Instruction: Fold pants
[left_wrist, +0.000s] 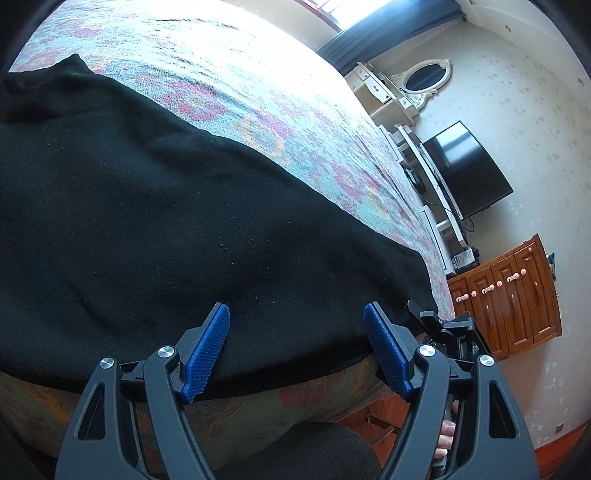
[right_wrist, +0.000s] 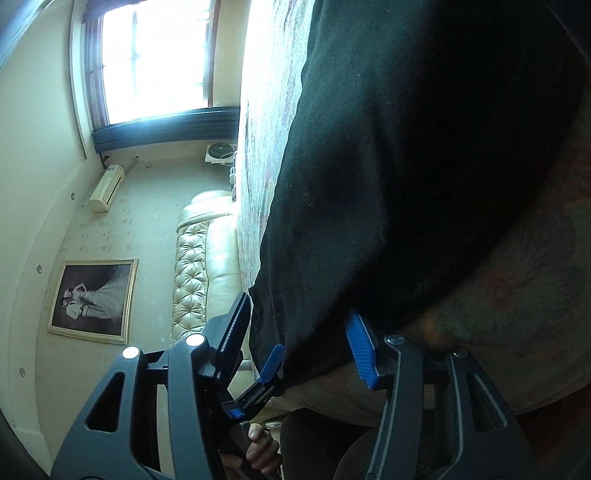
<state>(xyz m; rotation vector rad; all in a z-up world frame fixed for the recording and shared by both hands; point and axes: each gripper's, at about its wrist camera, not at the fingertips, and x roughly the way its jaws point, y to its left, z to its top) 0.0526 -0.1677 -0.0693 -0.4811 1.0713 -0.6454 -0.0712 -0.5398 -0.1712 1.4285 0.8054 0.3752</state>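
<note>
Black pants (left_wrist: 166, 221) lie spread flat on a floral bedspread (left_wrist: 240, 92), reaching to the bed's near edge. My left gripper (left_wrist: 295, 310) hovers open over the pants' near hem, with nothing between its blue pads. At the right-hand corner of the pants, the right gripper's black fingers (left_wrist: 424, 317) show beside the cloth. In the right wrist view the pants (right_wrist: 406, 166) fill the upper right. My right gripper (right_wrist: 298, 306) stands open there, with the pants' corner between its fingers and the pads not pressing on it. One of the left gripper's blue pads (right_wrist: 273, 363) shows close by.
The person's toes (left_wrist: 447, 432) and a dark-clad leg (left_wrist: 314, 446) are below the bed edge. A TV (left_wrist: 469, 170), wooden cabinet (left_wrist: 509, 295) and mirrored dresser (left_wrist: 424, 77) line the far wall. A tufted sofa (right_wrist: 199, 258), framed picture (right_wrist: 92, 299) and window (right_wrist: 155, 62) lie beyond the bed.
</note>
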